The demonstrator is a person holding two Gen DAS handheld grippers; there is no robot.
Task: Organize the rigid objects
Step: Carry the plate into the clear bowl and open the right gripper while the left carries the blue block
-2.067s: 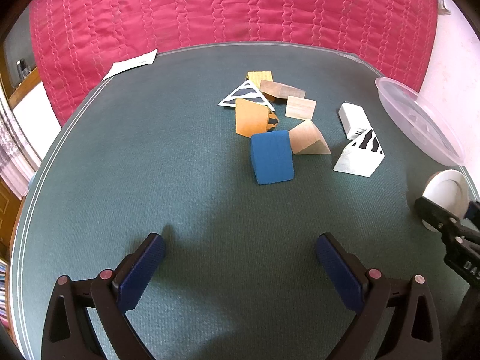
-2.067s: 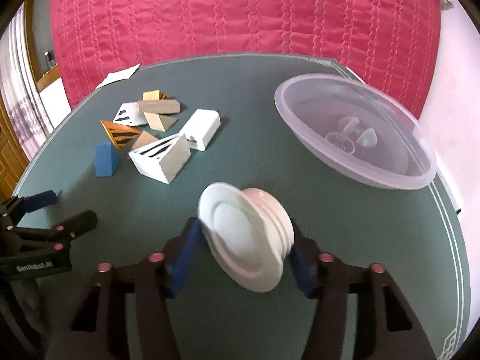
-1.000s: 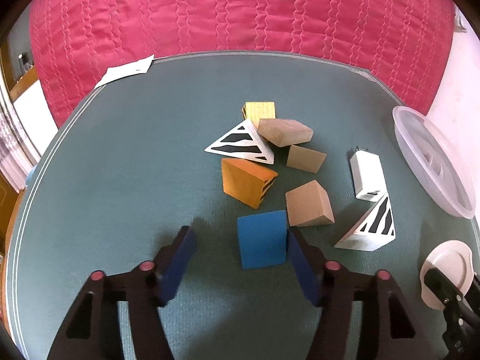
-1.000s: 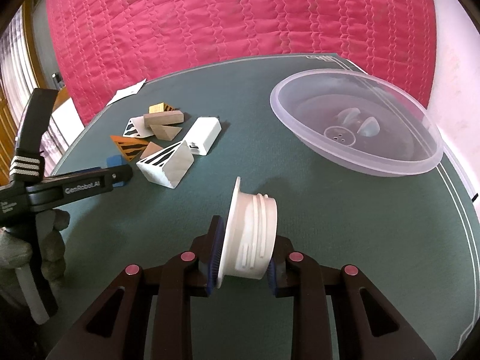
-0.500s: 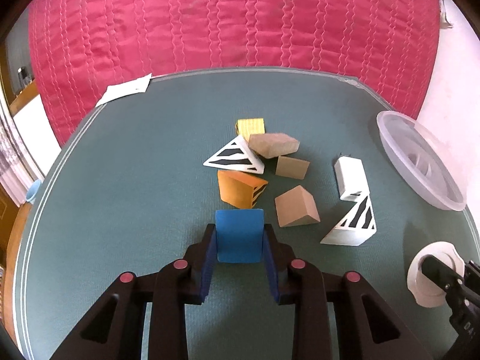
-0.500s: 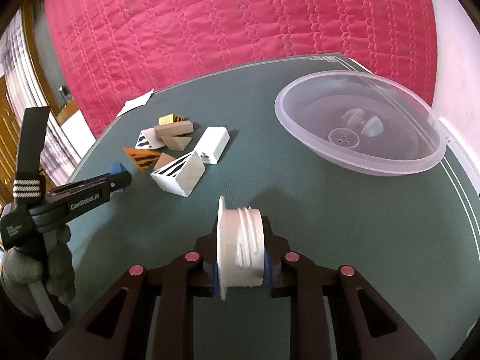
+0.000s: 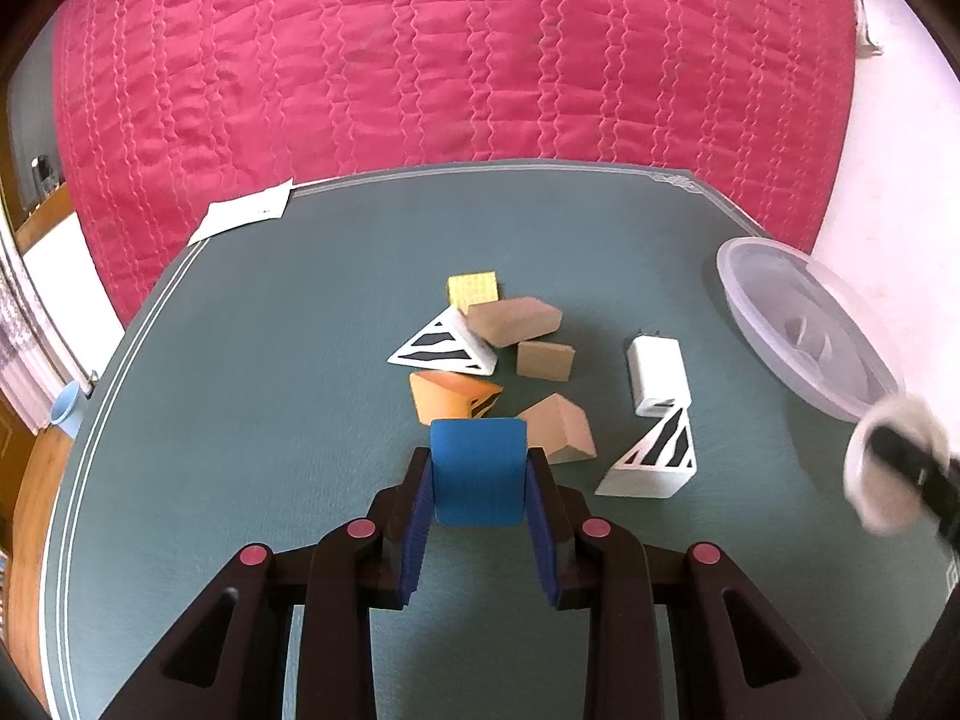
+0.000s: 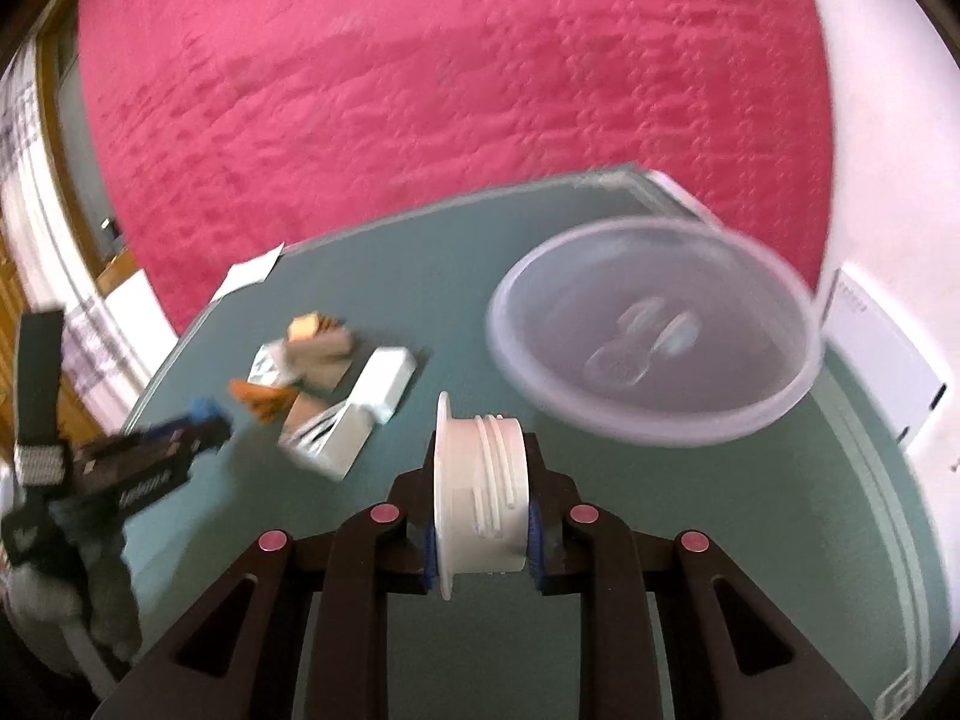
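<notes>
My left gripper [image 7: 479, 483] is shut on a blue block [image 7: 478, 468] and holds it just above the green table. Ahead of it lies a pile of blocks: an orange striped one [image 7: 453, 401], a white striped wedge [image 7: 444, 348], tan wooden pieces [image 7: 513, 319] and a second striped wedge [image 7: 654, 459]. My right gripper [image 8: 480, 510] is shut on a white threaded plastic cap [image 8: 480, 495], lifted off the table. The cap also shows blurred in the left wrist view [image 7: 888, 468]. A clear plastic bowl [image 8: 654, 354] stands ahead and to the right of the cap.
A white charger block [image 7: 657, 375] lies beside the pile. A white paper sheet [image 7: 246, 216] lies at the far left table edge. A red quilted cloth [image 7: 456, 60] hangs behind the table. The bowl [image 7: 804, 336] sits at the table's right edge.
My left gripper closed on the blue block and lifted it slightly. My right gripper raised the white cap and moved it toward the clear bowl; its view is motion-blurred.
</notes>
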